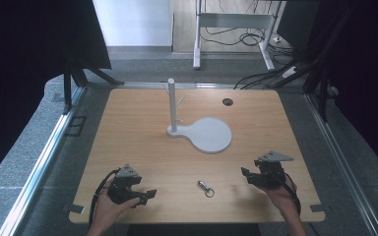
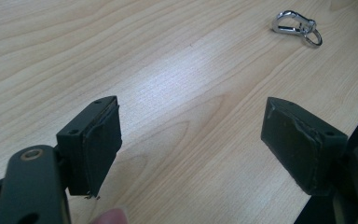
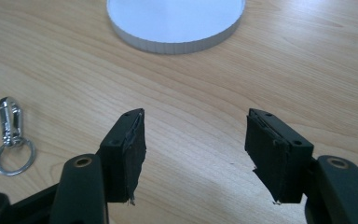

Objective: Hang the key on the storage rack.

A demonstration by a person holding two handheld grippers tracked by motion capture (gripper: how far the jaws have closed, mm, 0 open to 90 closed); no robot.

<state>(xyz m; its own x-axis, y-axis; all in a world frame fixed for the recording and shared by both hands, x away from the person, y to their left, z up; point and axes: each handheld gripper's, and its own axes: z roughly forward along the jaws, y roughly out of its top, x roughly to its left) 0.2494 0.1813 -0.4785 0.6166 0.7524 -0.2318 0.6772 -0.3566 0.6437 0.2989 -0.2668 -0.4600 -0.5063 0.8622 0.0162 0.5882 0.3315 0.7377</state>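
High view first: I'm resting both hands near the table's [image 1: 142,123] front edge, left gripper [image 1: 147,195] and right gripper [image 1: 246,174] flanking the clip [image 1: 205,188], which is lying flat between them, apart from both. Behind it is standing a white stand [image 1: 172,105] with pegs on a round base.

Left gripper view: I'm holding the jaws released, nothing between them, with the clip [image 2: 297,25] lying well ahead.

Right gripper view: jaws are apart around bare wood, the clip [image 3: 10,135] lying off to the side. I'm judging I should swing toward it and pinch the body, not the loose ring. No containers are showing.
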